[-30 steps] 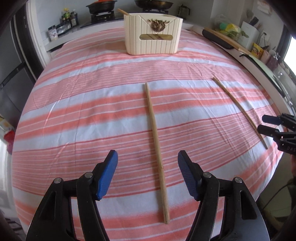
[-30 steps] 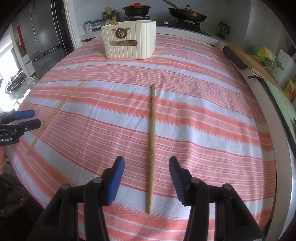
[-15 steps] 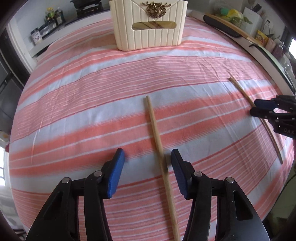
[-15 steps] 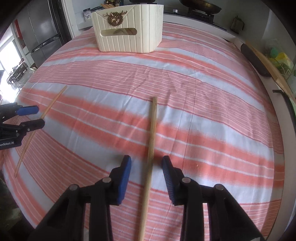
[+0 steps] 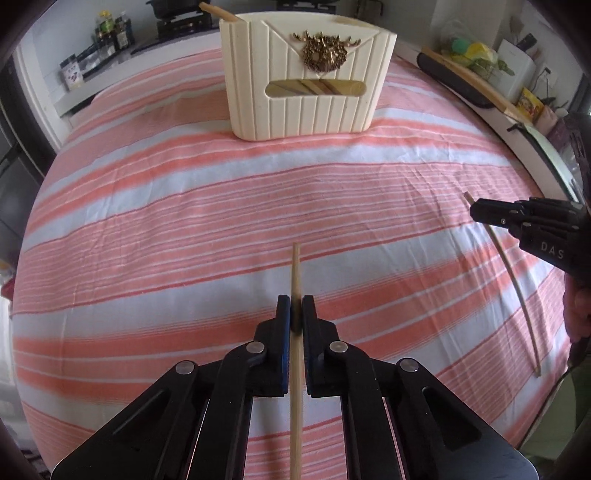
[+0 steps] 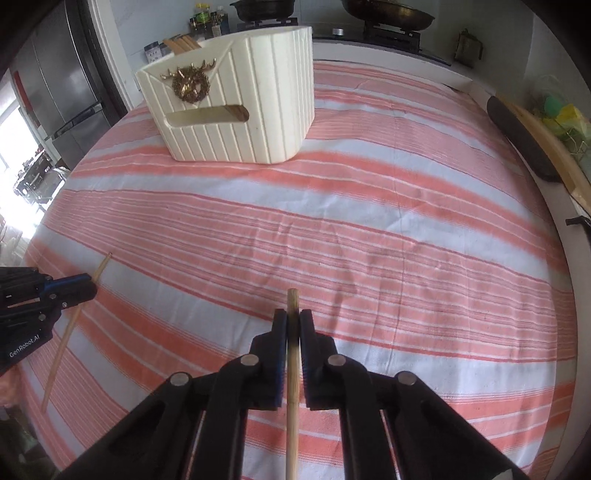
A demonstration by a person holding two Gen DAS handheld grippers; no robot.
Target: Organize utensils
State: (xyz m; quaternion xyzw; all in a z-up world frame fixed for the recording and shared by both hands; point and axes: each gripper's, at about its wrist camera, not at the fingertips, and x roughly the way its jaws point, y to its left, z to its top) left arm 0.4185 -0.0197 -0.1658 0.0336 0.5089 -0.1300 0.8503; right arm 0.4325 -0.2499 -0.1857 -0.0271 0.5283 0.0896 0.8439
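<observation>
Left tool (image 5: 295,310): clenched on a wooden chopstick (image 5: 296,269), near its far end.
Right tool (image 6: 292,325): clenched on a second chopstick (image 6: 292,306), also close to its far tip.
Holder: the cream ribbed box (image 5: 306,74) stands at the far side of the surface, with wooden sticks (image 6: 183,44) leaning inside it.
Cloth: the striped pink and white cloth (image 5: 184,221) lies bare between both tools and the box.
Edges: the surface's right edge (image 6: 554,221) carries a long dark object (image 6: 517,136).
Around: pots and bottles (image 5: 110,29) stand far behind.
</observation>
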